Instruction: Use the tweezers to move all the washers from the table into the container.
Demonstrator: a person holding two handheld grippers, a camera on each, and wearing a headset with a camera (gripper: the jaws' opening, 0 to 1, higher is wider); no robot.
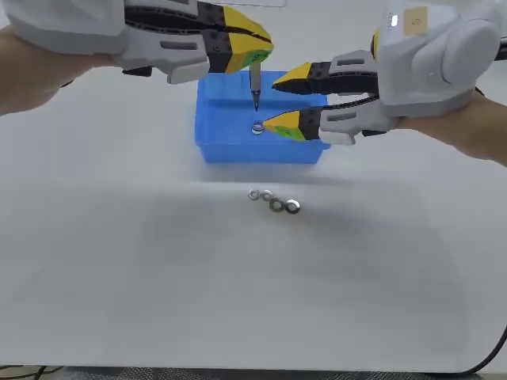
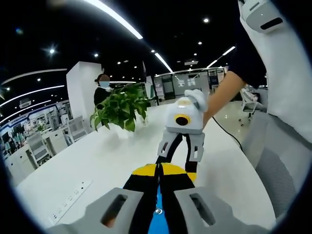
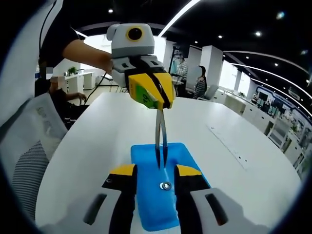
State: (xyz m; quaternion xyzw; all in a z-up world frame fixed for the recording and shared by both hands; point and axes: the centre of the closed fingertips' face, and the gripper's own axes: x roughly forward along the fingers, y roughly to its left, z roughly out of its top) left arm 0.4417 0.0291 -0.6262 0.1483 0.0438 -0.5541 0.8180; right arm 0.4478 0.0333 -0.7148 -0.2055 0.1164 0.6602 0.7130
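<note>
Right now the left gripper (image 1: 255,49) is reaching in from the left edge of the worktop (image 1: 238,285). The person's left hand (image 1: 32,67) is holding it roughly level, nose tipped slightly down. Its yellow jaws are pressing together on the top of the tweezers (image 1: 255,89), which are hanging straight down with their points inside the blue container (image 1: 238,150). In the right gripper view the two prongs are standing slightly apart, their points hovering just above a washer (image 3: 165,185) that is lying flat on the container's floor. The right gripper (image 1: 273,101) is pointing in from the right edge, carried level by the right hand (image 1: 475,131). Its jaws are spread wide and gripping nothing. One jaw is hanging over the container's far side and the other over its near right wall, both aimed toward the tweezers. The container is sitting toward the far edge of the worktop, about midway along it. The loose washers (image 1: 273,200) are lying in a short row on the bare surface near the container's near wall, close together, closer to the worktop's middle.
</note>
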